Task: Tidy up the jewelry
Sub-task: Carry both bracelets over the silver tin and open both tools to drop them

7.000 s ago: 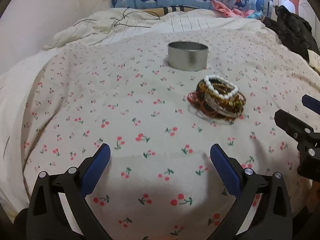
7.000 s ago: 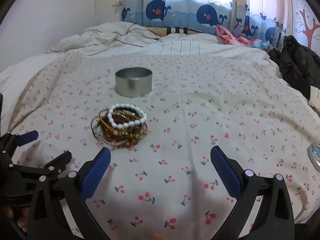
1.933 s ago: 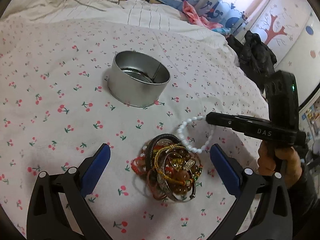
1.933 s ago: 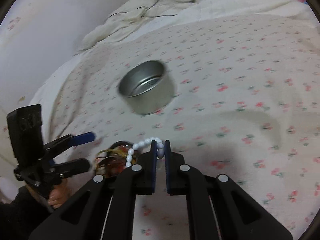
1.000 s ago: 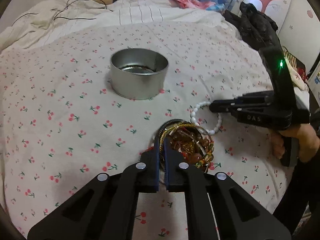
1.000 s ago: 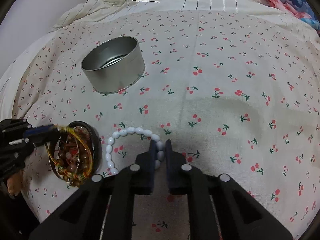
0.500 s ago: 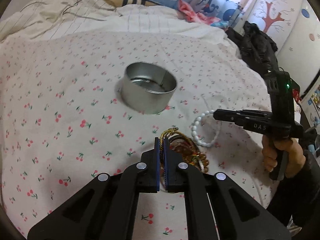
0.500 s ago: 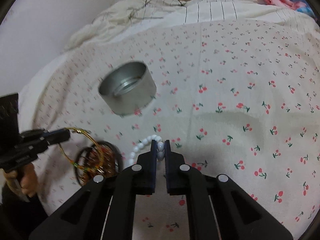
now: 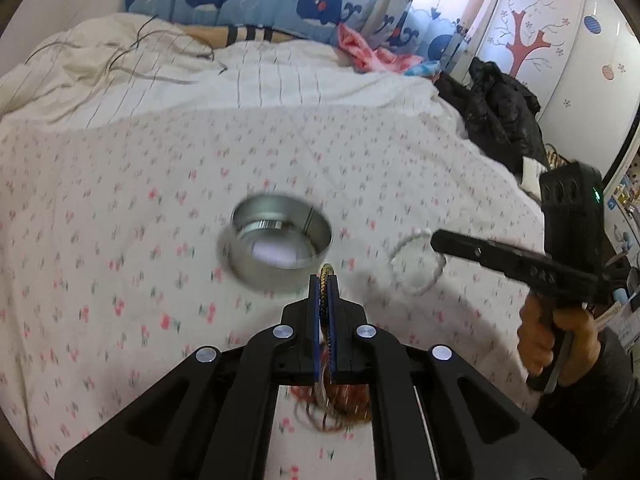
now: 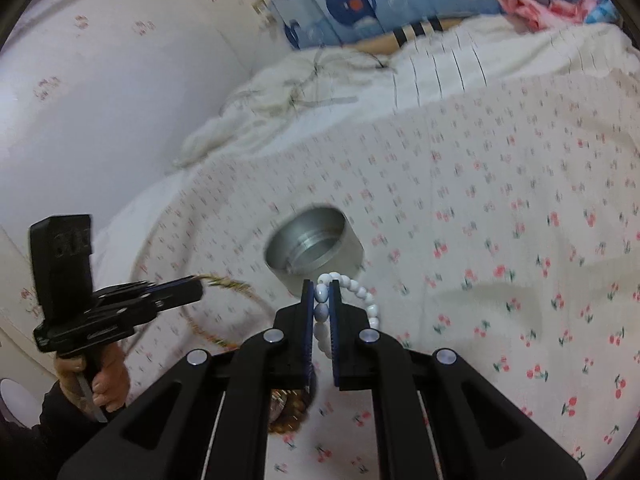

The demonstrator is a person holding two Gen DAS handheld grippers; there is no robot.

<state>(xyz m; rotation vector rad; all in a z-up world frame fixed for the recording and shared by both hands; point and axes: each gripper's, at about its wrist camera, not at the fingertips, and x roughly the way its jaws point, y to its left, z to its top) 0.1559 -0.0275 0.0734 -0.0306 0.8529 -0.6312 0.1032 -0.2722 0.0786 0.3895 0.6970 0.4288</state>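
While both grippers hang above the bed (image 9: 120,200), each carries one piece of jewelry, and the coming move turns on how the tin (image 9: 280,244) lies from each pair of jaws. Left gripper (image 9: 327,292): jaws nearly closed on a thin gold bangle (image 9: 326,270), whose hoop stands on edge in the slot between the pads; the right wrist view shows the rest of that hoop (image 10: 224,312) hanging below and beyond the jaws. Right gripper (image 10: 321,296): jaws narrow, pinching a white bead bracelet (image 10: 362,298), its loop drooping to the right of the pads. The tin stands open-mouthed on the bed, straight ahead of both pairs of jaws and lower than them; in each wrist view its near wall (image 10: 320,272) sits just past the tips. From the left jaws it lies slightly to the left; from the right jaws, nearly dead ahead. Judged so, neither hand is clearly nearer. The remaining pile (image 9: 336,404) lies on the bed beneath the left jaws, well short of the tin. Either hoop would likely need carrying forward over the rim before release.
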